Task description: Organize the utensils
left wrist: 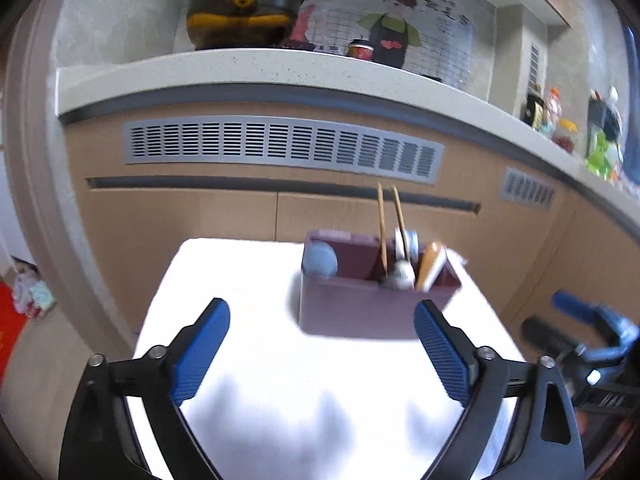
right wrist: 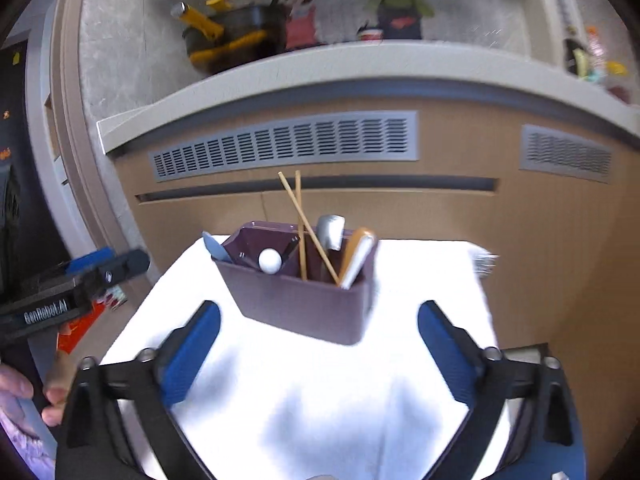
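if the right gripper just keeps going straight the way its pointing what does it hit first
Most likely the maroon utensil holder: it stands on the white table, ahead of the open right gripper, between its fingers. Depth is unclear.

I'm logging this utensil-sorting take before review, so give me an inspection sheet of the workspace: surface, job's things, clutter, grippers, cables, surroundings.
Surface: white table, overexposed, shadowed near the grippers.
Job's things: maroon utensil holder stands on the table, holding chopsticks leaning crossed, a metal utensil, a tan-and-white handled piece, a white round-ended piece and a blue-grey piece at its left end.
Clutter: nothing seen on the table.
Grippers: left gripper open, empty; right gripper open, empty; both short of the holder.
Cables: nothing seen.
Surroundings: wood cabinets with vent grille; countertop with dark pot, bottles at right.
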### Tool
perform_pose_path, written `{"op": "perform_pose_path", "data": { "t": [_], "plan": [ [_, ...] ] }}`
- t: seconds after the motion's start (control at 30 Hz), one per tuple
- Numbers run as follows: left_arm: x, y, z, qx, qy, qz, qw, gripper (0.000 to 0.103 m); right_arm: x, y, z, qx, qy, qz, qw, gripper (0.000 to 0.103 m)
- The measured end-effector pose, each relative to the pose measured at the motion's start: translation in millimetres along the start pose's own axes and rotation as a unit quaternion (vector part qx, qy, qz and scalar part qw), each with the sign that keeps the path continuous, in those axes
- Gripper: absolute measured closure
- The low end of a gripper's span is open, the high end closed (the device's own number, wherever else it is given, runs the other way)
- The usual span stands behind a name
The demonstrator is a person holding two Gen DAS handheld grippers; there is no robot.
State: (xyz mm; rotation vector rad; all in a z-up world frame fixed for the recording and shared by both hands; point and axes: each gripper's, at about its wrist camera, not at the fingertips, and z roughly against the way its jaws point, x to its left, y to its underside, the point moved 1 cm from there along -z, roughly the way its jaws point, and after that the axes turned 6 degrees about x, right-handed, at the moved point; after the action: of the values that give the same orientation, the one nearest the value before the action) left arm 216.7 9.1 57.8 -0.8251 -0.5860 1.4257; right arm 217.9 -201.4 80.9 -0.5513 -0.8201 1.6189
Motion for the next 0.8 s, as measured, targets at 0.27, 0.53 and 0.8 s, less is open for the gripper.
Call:
{"op": "perform_pose_path", "data": {
  "t": [0.27,0.53,0.8],
  "plan": [
    [-24,72,46,-0.015,-0.021,-0.024,0.9994,0.000,8,62,55,-0.027,0.103,-0.012,0.994,0.000],
    [-22,95,54,0.012,-0.017,-0.005,0.9998,0.000,11,83,67,-0.014,0.097,-0.013,0.995,0.000],
    [-23,92,60,0.004,-0.030,-0.004,0.9995,0.000,10,86,71,-0.017,0.096,-0.014,0.995,0.000]
  ]
}}
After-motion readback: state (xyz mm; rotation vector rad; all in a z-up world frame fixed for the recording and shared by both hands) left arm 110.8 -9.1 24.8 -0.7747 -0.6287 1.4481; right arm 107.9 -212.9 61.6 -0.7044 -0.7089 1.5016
